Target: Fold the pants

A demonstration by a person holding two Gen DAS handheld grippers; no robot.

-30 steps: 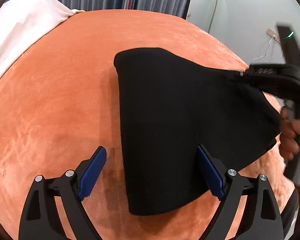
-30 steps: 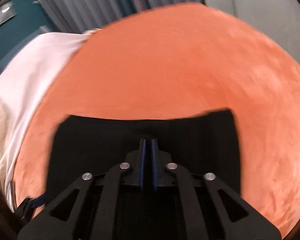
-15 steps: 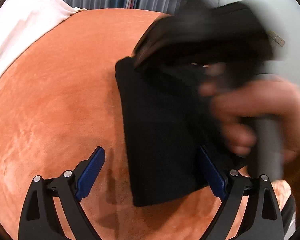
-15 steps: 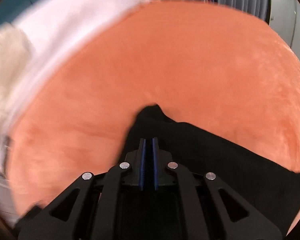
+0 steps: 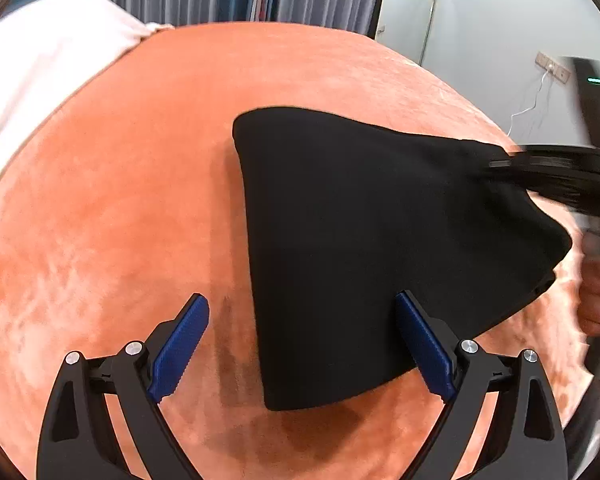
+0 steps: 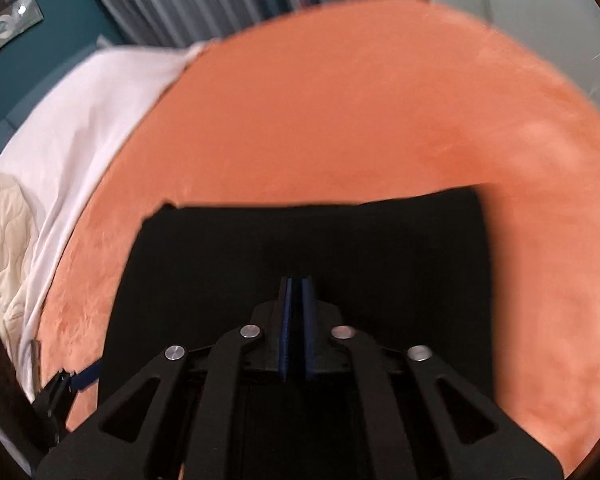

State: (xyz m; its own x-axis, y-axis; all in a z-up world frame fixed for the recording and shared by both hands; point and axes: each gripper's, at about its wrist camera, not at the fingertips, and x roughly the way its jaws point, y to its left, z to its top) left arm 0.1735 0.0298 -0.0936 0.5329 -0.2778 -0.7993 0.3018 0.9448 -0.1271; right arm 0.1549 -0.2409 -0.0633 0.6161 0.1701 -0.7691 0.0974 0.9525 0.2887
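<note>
Progress: pants already folded into a compact stack; final fold or tidy-up probably left.
Pants look: black, smooth, layered edges at 3 o'clock.
Location: on orange bed cover, centre-right.
Left gripper: fingers spread wide, empty, straddling near edge.
Right gripper: fingers nearly closed, easing open, pinching pants' edge.
</note>
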